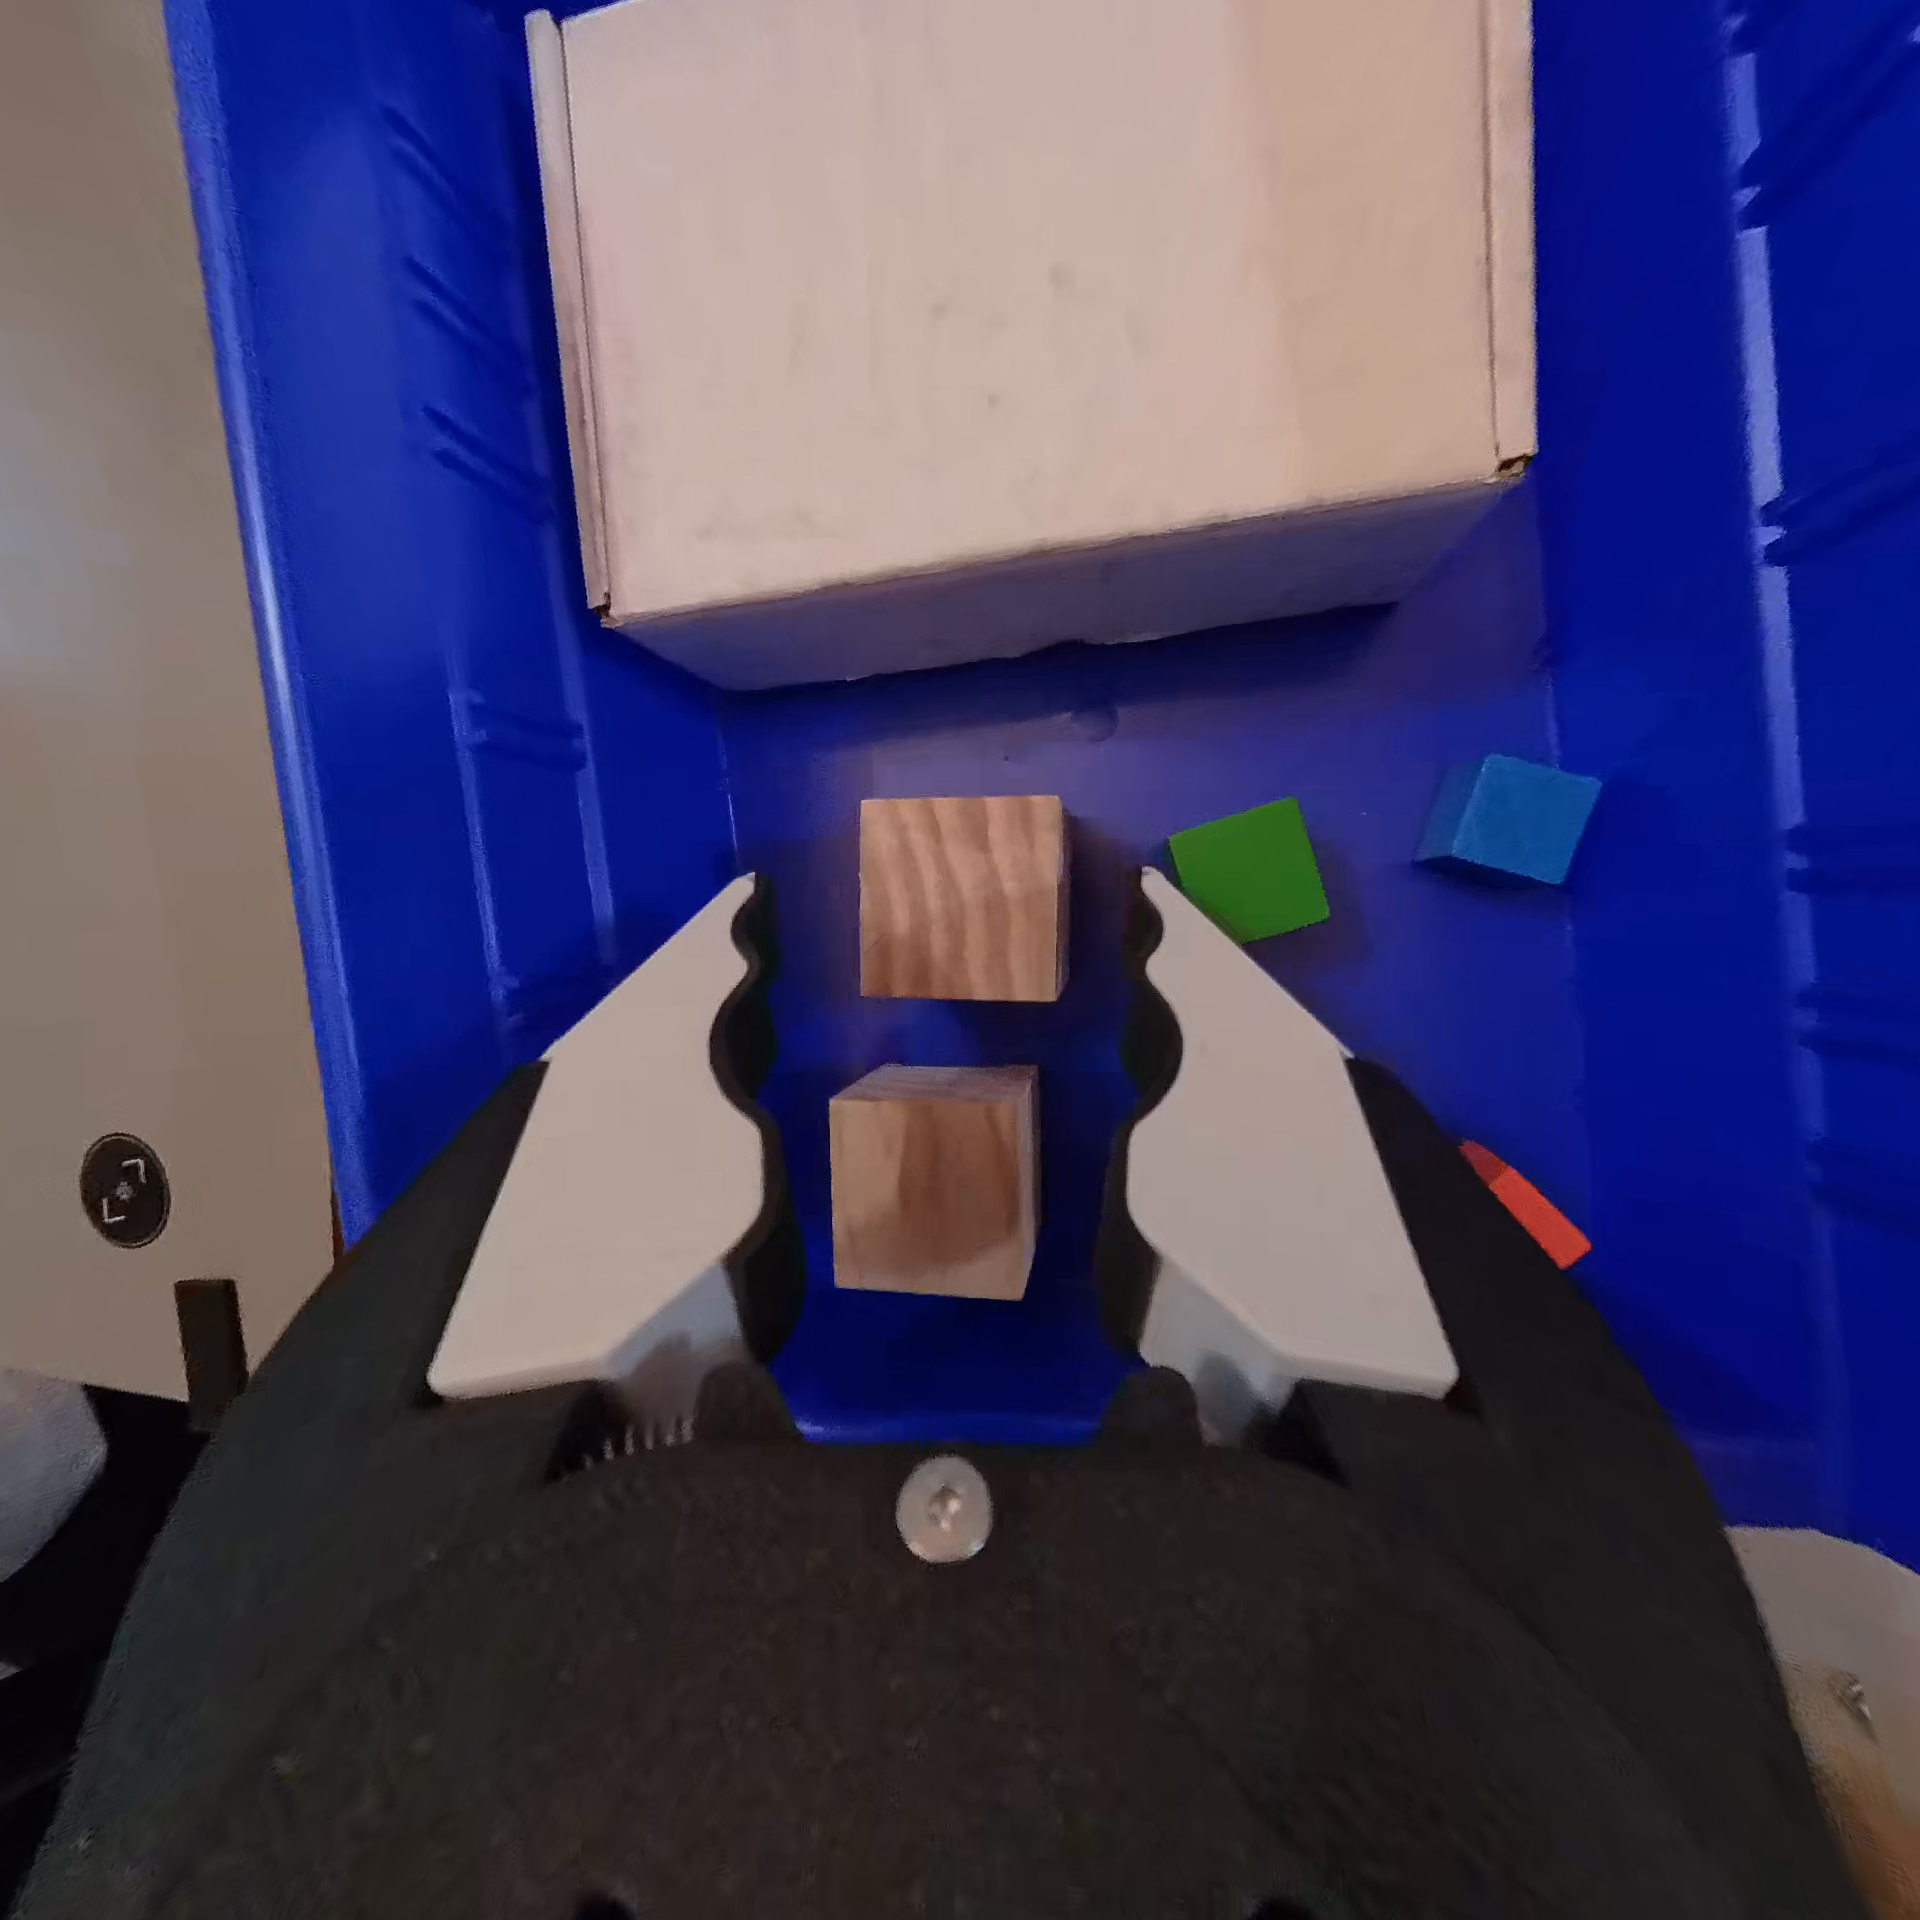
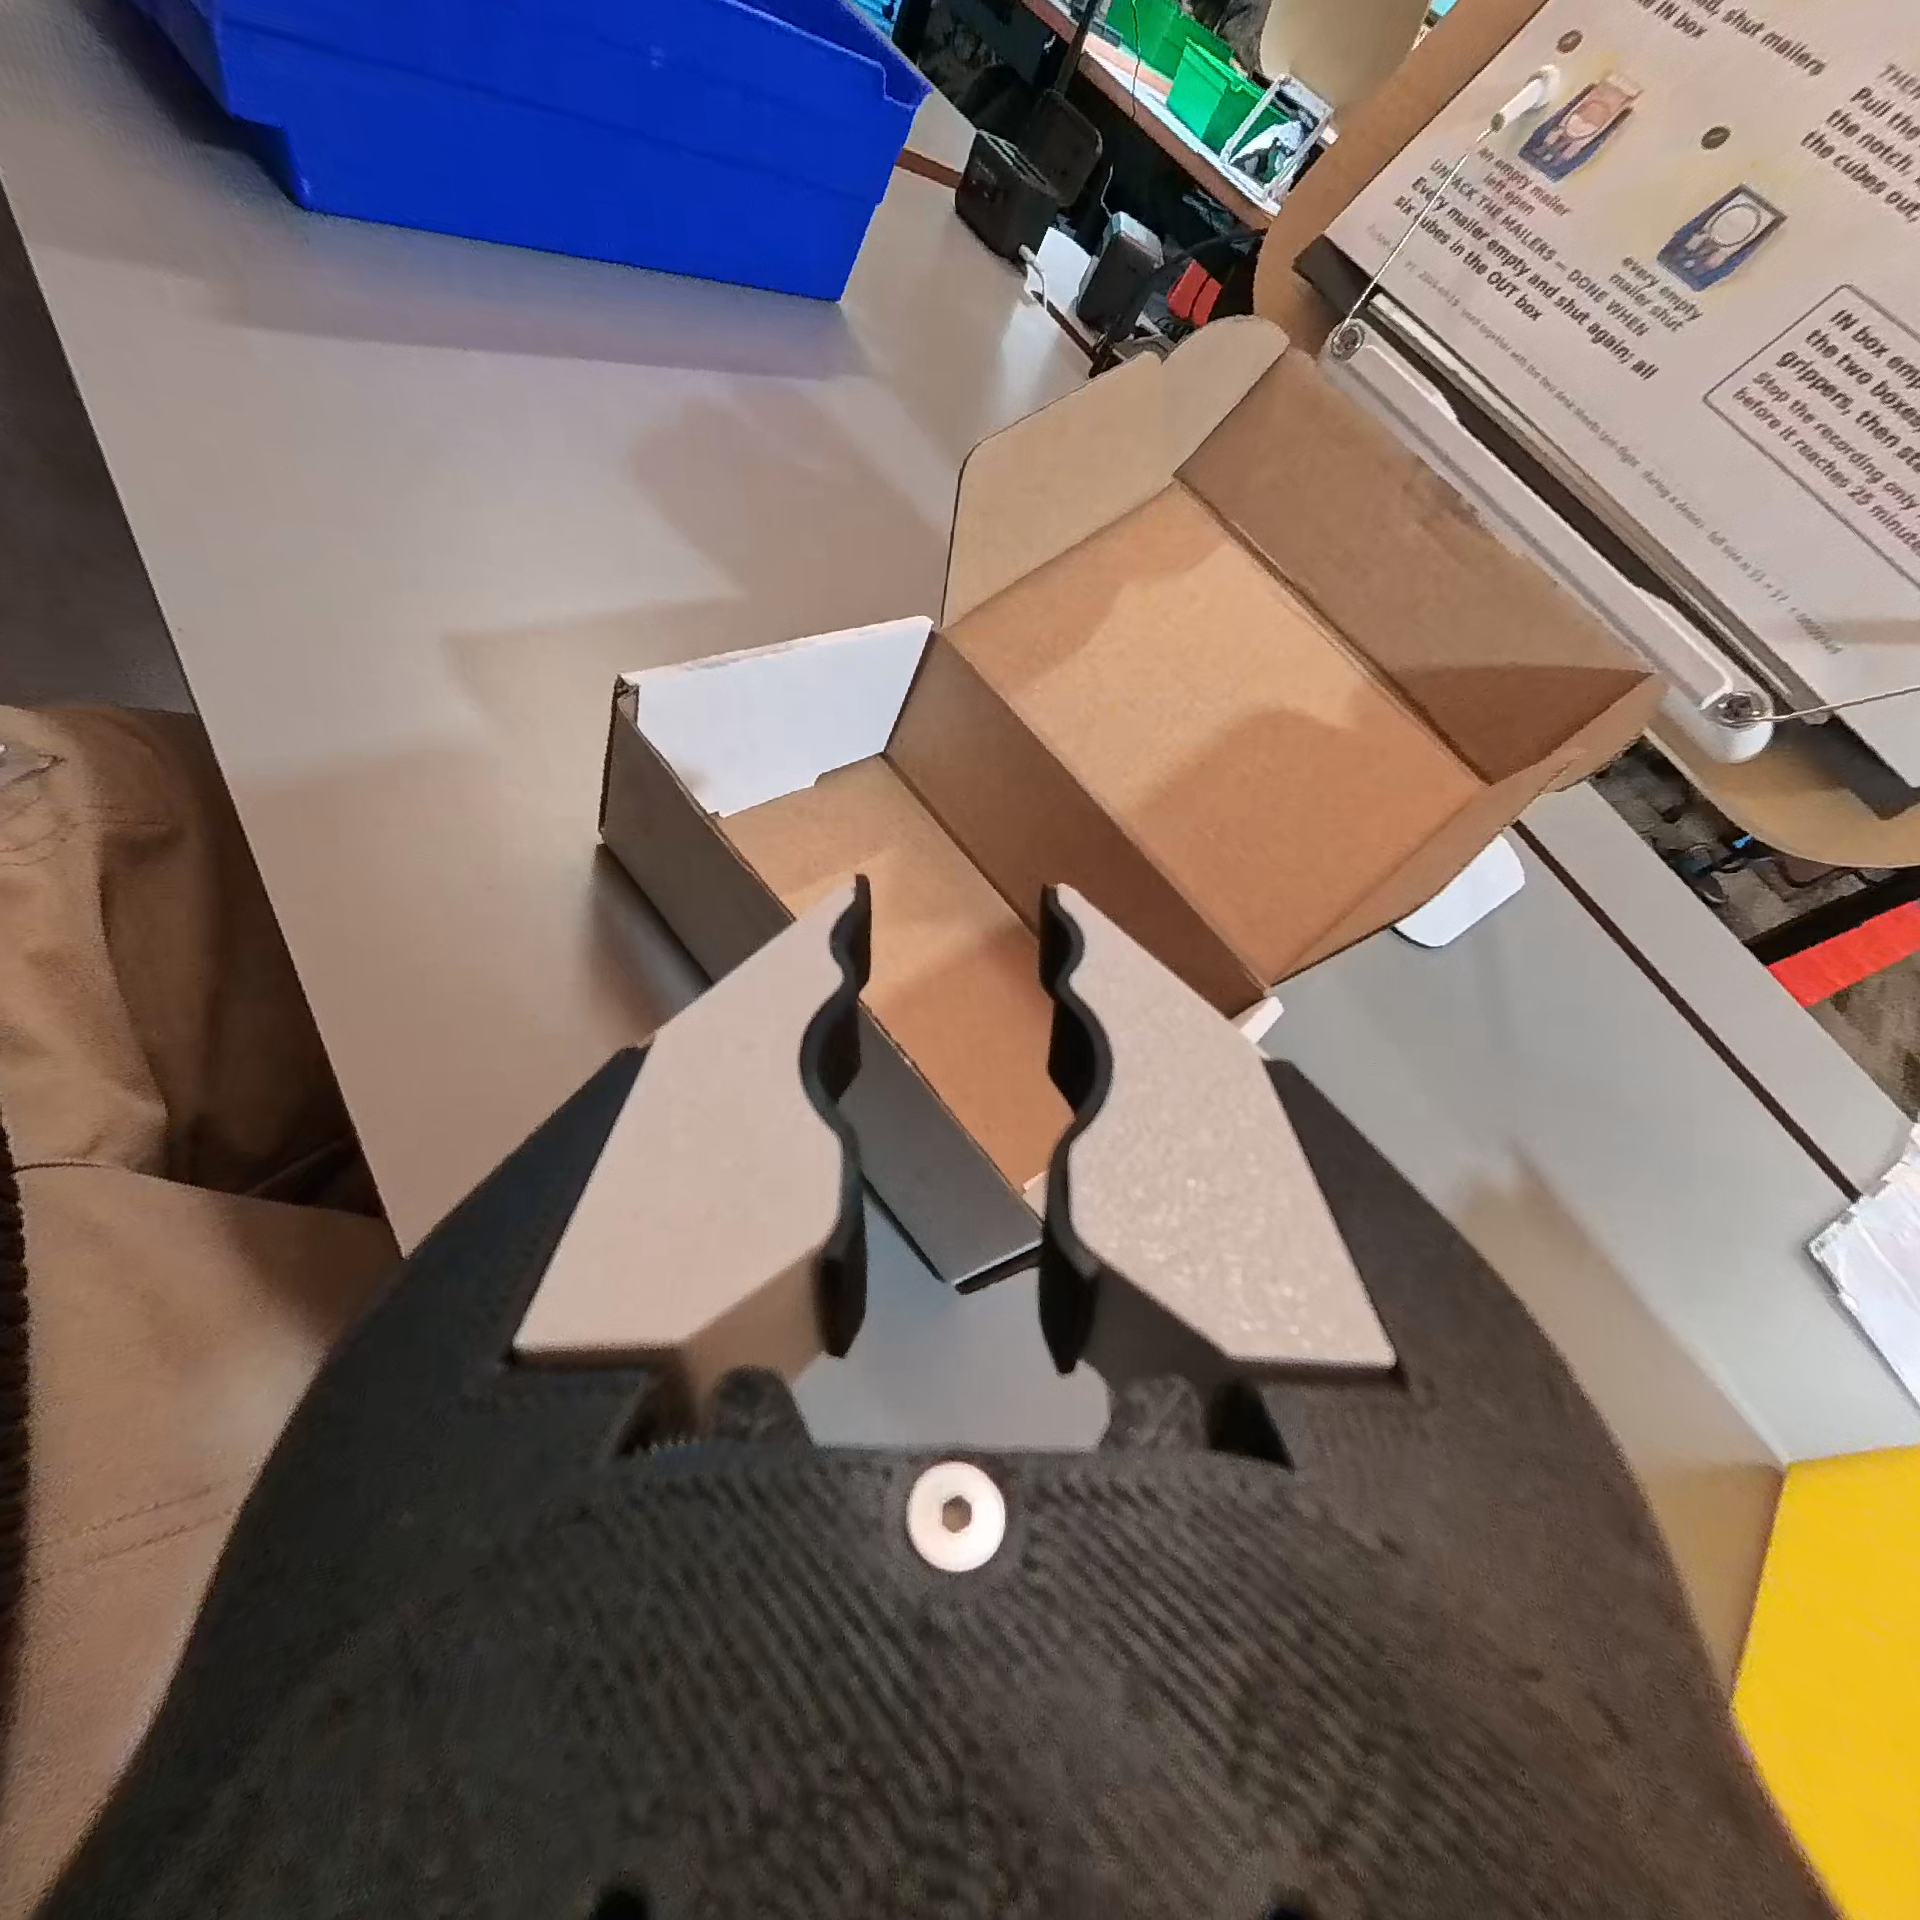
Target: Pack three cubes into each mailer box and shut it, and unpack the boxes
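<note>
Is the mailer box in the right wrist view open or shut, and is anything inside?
Open and empty: the mailer box has its lid folded back, and only bare brown cardboard shows wherever the right claw doesn't cover it.

We see two plain wooden cubes (image 1: 961,899) (image 1: 933,1181) near a shut white cardboard mailer box (image 1: 1029,301); another white mailer box (image 2: 1132,790) lies open, empty.

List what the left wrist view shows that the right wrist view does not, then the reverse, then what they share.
Only the left wrist view: inside the blue bin, a shut white mailer box, two wooden cubes, a green cube, a blue cube and a red cube, with the left tongs open above them.

Only the right wrist view: an open empty mailer box on the grey table, an instruction sheet, and the right tongs open.

Shared: the blue bin, seen from outside in the right wrist view.
</note>
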A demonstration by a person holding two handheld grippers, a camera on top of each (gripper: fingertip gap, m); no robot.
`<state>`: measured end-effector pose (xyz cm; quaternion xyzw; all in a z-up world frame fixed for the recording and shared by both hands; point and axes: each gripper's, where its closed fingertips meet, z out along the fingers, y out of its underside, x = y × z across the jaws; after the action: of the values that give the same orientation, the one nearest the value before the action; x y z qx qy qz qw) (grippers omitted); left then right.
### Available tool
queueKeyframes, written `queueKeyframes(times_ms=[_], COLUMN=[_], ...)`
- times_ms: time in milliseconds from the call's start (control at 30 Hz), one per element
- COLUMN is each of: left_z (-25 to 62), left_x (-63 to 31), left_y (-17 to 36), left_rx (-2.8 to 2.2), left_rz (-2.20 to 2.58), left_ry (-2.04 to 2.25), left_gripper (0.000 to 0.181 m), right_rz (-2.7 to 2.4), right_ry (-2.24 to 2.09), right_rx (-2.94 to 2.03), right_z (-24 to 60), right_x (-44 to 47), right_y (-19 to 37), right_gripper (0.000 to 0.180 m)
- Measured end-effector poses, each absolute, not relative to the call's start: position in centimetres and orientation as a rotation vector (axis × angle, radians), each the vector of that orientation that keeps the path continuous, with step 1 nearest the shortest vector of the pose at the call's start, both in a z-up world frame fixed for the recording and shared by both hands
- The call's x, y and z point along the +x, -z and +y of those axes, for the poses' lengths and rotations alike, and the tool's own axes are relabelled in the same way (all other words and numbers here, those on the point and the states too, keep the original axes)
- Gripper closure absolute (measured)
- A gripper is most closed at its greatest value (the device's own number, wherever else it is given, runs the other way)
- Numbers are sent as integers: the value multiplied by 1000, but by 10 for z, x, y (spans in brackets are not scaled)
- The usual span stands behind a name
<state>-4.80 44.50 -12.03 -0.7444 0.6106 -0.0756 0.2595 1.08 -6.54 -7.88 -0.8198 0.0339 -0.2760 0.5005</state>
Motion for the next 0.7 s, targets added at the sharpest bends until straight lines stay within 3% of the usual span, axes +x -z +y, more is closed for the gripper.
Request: queueKeyframes(times_ms=[100,200,367,533,700], left_z=[444,446,445,420,331], left_x=[-48,-49,-50,-37,-17], left_y=[129,131,122,71,7], left_rx=[-2037,-2029,-1997,-1858,-1581], left_rz=[1680,1668,1660,1640,1775], left_ry=[177,160,183,312,469], left_gripper=[121,141,141,141,141], right_rz=[80,83,88,90,125], right_ry=[671,666,656,658,642], right_rx=[-1984,-1981,-1980,-1978,-1980], right_z=[-66,-66,-67,-66,-68], right_x=[11,12,13,13,17], right_y=[79,79,80,80,81], right_gripper=[149,149,150,151,152])
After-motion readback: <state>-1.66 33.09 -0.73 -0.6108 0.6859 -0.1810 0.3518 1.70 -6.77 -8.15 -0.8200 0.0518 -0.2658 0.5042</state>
